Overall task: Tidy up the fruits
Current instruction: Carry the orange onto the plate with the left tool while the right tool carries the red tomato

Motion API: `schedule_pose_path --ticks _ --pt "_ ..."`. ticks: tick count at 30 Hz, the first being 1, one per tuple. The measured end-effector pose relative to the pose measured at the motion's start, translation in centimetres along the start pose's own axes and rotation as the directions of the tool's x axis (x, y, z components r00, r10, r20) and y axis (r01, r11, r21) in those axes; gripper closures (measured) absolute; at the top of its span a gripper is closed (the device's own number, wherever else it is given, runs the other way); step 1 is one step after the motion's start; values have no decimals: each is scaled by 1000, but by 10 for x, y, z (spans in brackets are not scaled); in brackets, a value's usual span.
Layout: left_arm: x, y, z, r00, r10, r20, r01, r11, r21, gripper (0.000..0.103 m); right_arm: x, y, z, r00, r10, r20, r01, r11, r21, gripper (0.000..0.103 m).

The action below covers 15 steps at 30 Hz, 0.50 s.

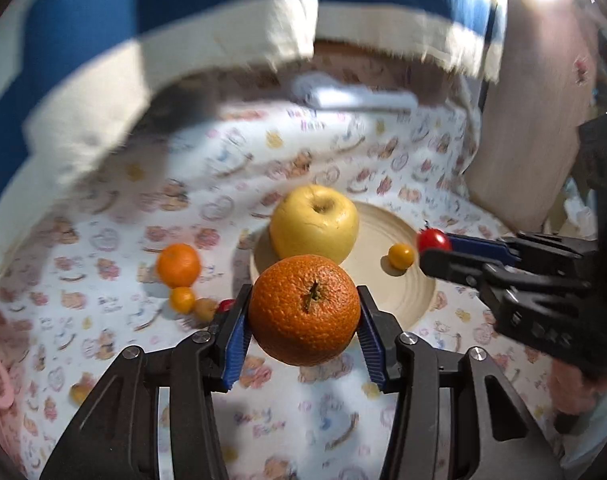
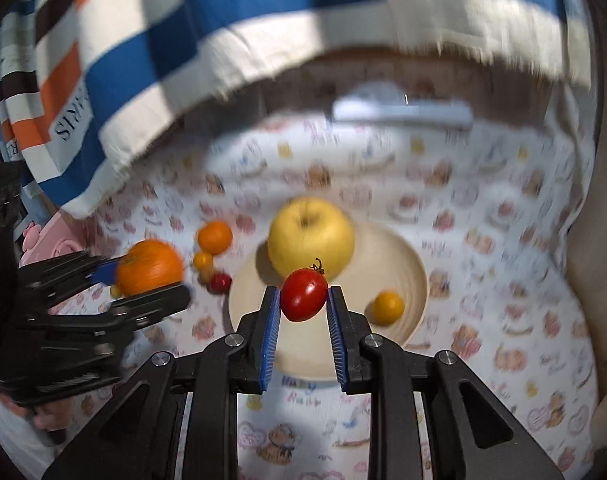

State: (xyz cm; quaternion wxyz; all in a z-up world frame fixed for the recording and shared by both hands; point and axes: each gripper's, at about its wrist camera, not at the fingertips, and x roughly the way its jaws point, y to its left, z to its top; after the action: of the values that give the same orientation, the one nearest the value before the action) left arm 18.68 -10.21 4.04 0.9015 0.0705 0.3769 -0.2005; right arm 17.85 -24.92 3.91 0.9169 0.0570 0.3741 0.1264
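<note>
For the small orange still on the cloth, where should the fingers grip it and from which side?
Grip the small orange across its widest middle, coming from above. It is round, so the fingers should straddle the sides. A smaller yellow fruit sits right against its near side, so close left and right of it instead.

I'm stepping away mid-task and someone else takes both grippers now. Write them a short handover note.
Left gripper: shut on the big orange, held near the plate.
Right gripper: shut on the red tomato, over the plate.
Done: yellow apple and one small yellow tomato lie on the plate.
Left: set down both held fruits; the small orange, further small yellow fruit and another red tomato remain on the cloth.
</note>
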Motion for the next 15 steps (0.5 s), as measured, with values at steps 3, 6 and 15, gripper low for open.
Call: schedule_pose_path --ticks 3,6,15 --pt "29 1 5 998 -9 -67 7 1000 -21 56 10 -10 0 999 -23 -35 24 999 23 78" --pt "53 3 6 992 -15 -127 11 999 -32 56 26 -18 0 995 -43 -92 48 998 47 78" --pt "87 -3 12 979 8 -205 -10 1000 -8 56 50 -34 -5 977 -108 -182 122 990 69 78"
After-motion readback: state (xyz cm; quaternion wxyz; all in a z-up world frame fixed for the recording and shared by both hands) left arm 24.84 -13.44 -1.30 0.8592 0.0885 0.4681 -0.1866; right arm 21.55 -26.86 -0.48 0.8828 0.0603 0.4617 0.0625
